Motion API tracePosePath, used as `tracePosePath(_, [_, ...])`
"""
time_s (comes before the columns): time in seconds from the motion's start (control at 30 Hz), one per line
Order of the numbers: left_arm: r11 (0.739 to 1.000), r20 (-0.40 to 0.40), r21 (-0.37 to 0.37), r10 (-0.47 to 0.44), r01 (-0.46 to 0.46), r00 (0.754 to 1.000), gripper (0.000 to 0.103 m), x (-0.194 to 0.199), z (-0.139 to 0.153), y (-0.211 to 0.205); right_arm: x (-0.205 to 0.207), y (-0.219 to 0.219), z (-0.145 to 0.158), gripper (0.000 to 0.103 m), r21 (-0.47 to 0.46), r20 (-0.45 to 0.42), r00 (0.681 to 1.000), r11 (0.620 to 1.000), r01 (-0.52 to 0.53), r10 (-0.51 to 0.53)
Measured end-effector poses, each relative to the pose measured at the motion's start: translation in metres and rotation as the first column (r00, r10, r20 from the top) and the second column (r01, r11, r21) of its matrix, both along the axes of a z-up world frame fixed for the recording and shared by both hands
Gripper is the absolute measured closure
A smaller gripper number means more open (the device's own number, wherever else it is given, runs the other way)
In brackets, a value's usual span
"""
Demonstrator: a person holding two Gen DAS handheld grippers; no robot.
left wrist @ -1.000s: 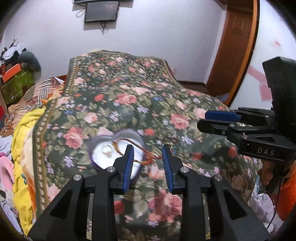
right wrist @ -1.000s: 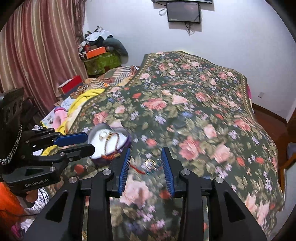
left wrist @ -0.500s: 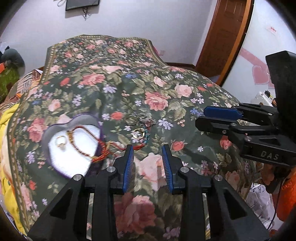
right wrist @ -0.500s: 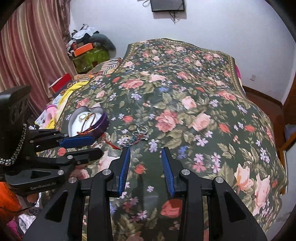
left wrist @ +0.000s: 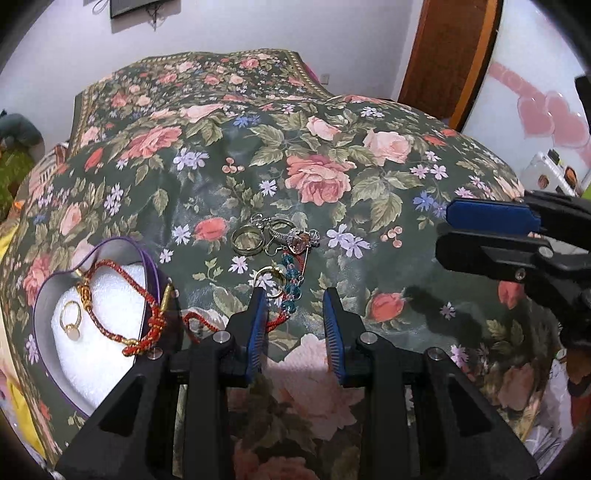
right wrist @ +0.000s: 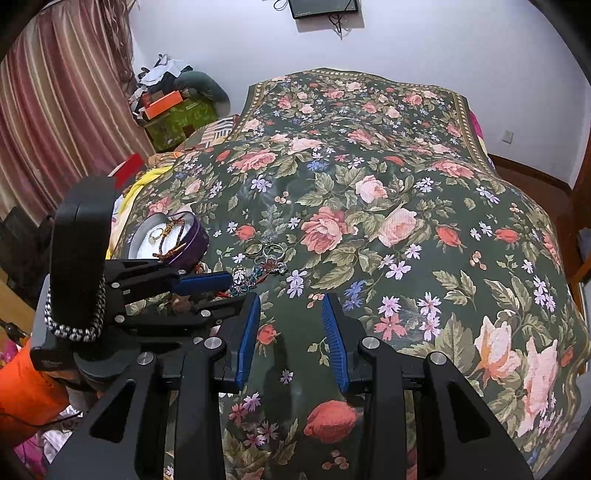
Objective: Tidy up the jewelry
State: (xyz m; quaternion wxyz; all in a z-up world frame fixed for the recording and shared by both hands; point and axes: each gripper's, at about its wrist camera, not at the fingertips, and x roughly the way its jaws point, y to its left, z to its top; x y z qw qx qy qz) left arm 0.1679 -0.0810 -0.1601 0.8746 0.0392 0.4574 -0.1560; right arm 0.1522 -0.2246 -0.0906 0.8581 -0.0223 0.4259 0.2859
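Two tongs stand part-spread and empty. Left tongs (left wrist: 293, 310) hover nearest the loose jewelry (left wrist: 277, 251) on the bed (left wrist: 332, 147), just beyond their tips; the heart-shaped box (left wrist: 44, 295) lies left.

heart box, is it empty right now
No, the heart box holds a gold ring and part of a red braided cord on its white padding.

No readable text anywhere. Left gripper (right wrist: 207, 291) body carries a small pale label near its base, too blurred to read. Orange box (right wrist: 162, 103) far beyond the left claw shows no legible print. Nothing legible on the wall screen (right wrist: 323, 8) either.
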Motion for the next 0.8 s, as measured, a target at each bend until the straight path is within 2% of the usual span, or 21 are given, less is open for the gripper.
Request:
tracePosePath(0.07, [1.000,0.003,0.016,-0.003,0.003,1.000,0.092,0.000,-0.001,-0.002,0.001,0.000,0.000,0.071,0.003,-0.004,1.000,1.000,0.002,-0.002])
tracePosePath(0.13, [1.000,0.006,0.030,-0.004,0.004,1.000,0.097,-0.001,-0.001,-0.002,0.001,0.000,0.000,0.071,0.006,-0.005,1.000,1.000,0.004,-0.004])
tracePosePath(0.37, [1.000,0.033,0.000,-0.010,0.010,0.999,0.097,-0.014,0.011,0.004,0.000,0.000,0.003,0.071,0.005,0.000,1.000,1.000,0.007,-0.007])
tracePosePath(0.8, [0.991,0.184,-0.116,0.090,-0.070,0.979,0.097,-0.038,0.078,0.049,0.001,0.024,0.005,0.072,0.009,-0.019,0.999,0.999,-0.045,0.045])
